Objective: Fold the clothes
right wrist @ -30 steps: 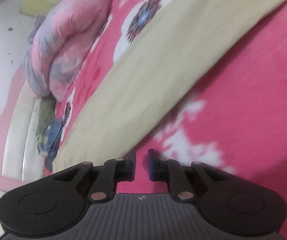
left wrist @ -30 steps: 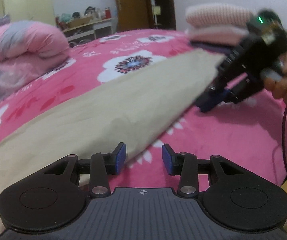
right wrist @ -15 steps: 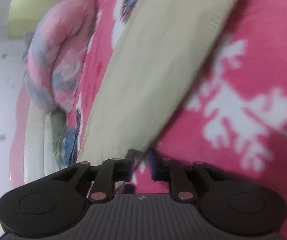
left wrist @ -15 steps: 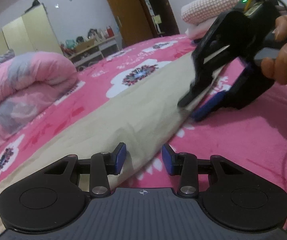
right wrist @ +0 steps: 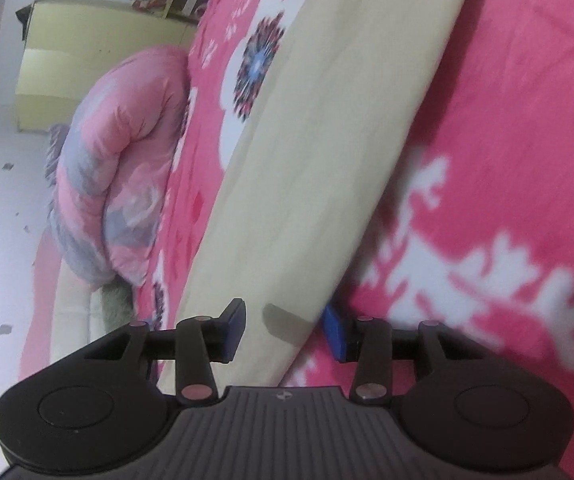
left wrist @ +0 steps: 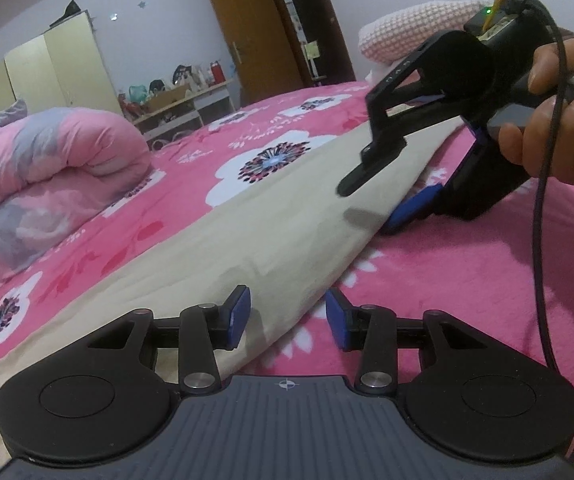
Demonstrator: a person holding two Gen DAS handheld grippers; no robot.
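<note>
A long beige folded garment (left wrist: 271, 216) lies flat on the pink flowered bed cover (left wrist: 467, 280), running from the near left to the far right. The left gripper (left wrist: 287, 322) hovers at its near edge, fingers (left wrist: 239, 316) parted and opening, the cloth's edge between them unpinched. The right gripper (right wrist: 285, 330), farther along the same edge, is opening, one finger above the cloth and one below. A rolled pink quilt (left wrist: 47, 184) sits far left.
</note>
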